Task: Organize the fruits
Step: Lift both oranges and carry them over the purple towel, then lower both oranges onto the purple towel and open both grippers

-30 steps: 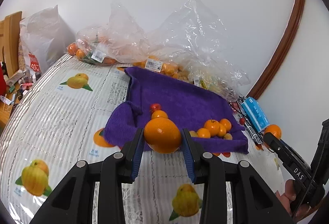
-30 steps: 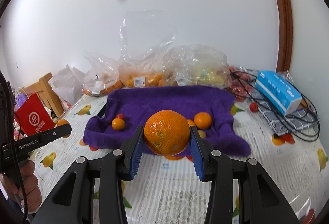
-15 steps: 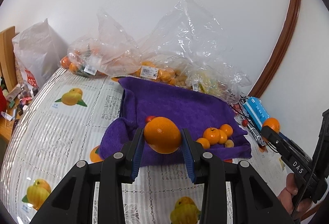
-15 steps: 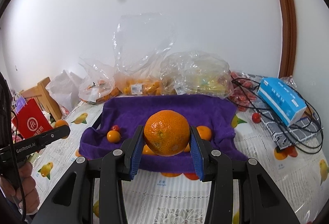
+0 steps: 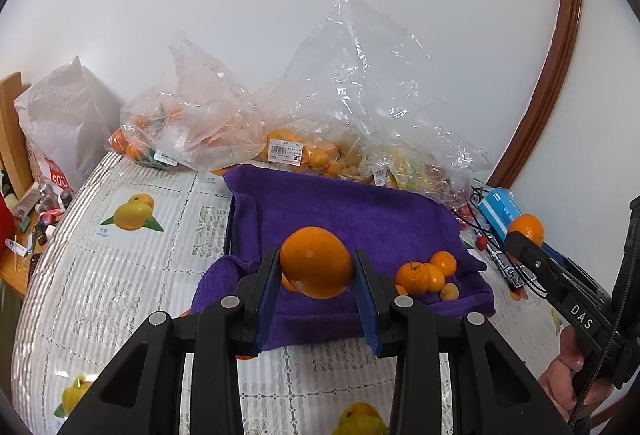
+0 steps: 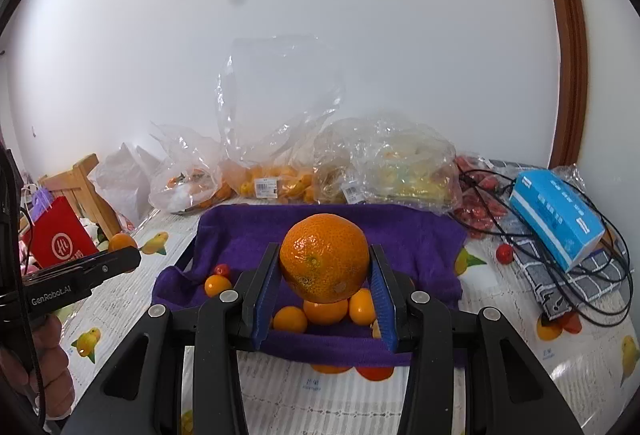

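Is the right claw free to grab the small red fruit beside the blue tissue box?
Probably not yet: the right claw is shut on a large orange, though the small red fruit lies uncovered beside the blue tissue box.

Fuzzy purple cloth towel (image 6: 404, 231), crinkled glossy clear plastic bags (image 5: 360, 75).

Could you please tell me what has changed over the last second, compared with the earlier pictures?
Both grippers have carried their oranges forward and higher over the purple towel: the left gripper keeps its smooth orange, the right gripper its dimpled orange. Nothing was released. The small fruits on the towel and the plastic bags stayed put.
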The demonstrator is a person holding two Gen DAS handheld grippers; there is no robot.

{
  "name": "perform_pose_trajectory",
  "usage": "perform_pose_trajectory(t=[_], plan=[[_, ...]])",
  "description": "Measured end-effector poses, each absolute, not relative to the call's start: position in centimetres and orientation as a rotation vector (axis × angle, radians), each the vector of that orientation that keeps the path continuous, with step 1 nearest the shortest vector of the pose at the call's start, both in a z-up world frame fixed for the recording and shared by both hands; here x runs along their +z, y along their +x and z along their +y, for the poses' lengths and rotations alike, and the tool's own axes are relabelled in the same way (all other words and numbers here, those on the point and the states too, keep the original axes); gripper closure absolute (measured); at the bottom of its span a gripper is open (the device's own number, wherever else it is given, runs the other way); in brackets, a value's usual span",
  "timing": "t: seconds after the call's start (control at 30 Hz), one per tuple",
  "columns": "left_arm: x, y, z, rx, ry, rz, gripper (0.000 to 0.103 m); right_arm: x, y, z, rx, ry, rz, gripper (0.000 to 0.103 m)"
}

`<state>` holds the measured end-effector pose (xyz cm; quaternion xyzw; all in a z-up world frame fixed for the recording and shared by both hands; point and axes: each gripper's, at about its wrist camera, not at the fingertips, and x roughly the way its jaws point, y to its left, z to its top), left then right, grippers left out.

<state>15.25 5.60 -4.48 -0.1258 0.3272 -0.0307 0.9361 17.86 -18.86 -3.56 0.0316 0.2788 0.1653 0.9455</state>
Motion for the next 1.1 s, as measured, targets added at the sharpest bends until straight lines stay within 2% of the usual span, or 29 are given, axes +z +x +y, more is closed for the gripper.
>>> perform_pose_trajectory(t=[0.33,1.1], plan=[[-3.3,16.8,5.6,-0.057,-0.237,0.654,0.069,-3.1,19.8,-18.7,0.347,0.079,0.576,0.060],[-4.8,21.3,6.3,-0.042,-0.240,0.697,0.069,-4.8,24.1,-18.1,0.337,0.104,0.628,0.060]])
